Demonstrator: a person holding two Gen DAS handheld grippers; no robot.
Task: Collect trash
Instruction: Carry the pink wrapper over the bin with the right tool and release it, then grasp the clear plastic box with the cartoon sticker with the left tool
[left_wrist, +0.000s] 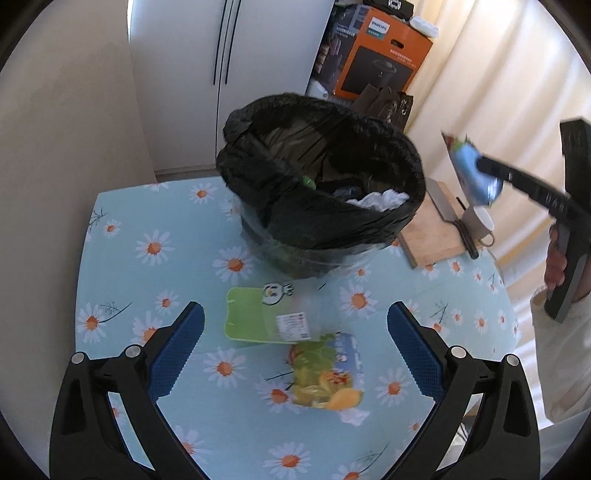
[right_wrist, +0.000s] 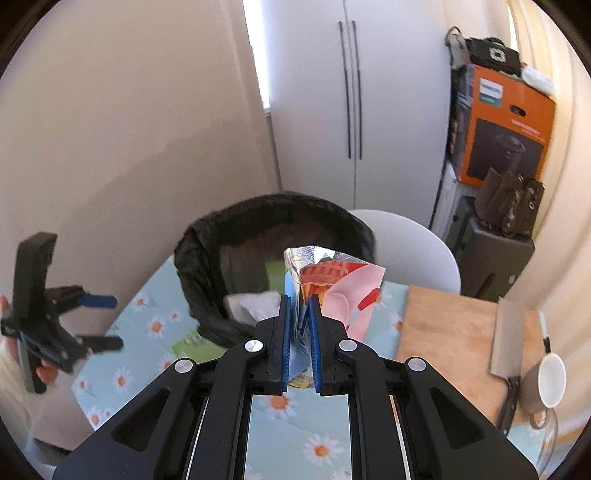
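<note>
A trash bin lined with a black bag (left_wrist: 321, 177) stands on the daisy tablecloth (left_wrist: 155, 229), with white paper inside. My left gripper (left_wrist: 295, 343) is open above a green tray wrapper (left_wrist: 258, 317) and a yellow fruit-print snack bag (left_wrist: 325, 380) lying on the table. My right gripper (right_wrist: 300, 306) is shut on a colourful snack wrapper (right_wrist: 343, 291) and holds it in the air beside the bin (right_wrist: 273, 258). In the left wrist view the right gripper (left_wrist: 484, 170) and its wrapper (left_wrist: 469, 166) hang to the right of the bin.
A wooden cutting board (right_wrist: 454, 343) with a cleaver (right_wrist: 508, 339) and a grey mug (right_wrist: 546, 384) lie at the table's right. A white chair (right_wrist: 410, 251) stands behind the table. Cabinets and an orange box (right_wrist: 502, 125) are beyond.
</note>
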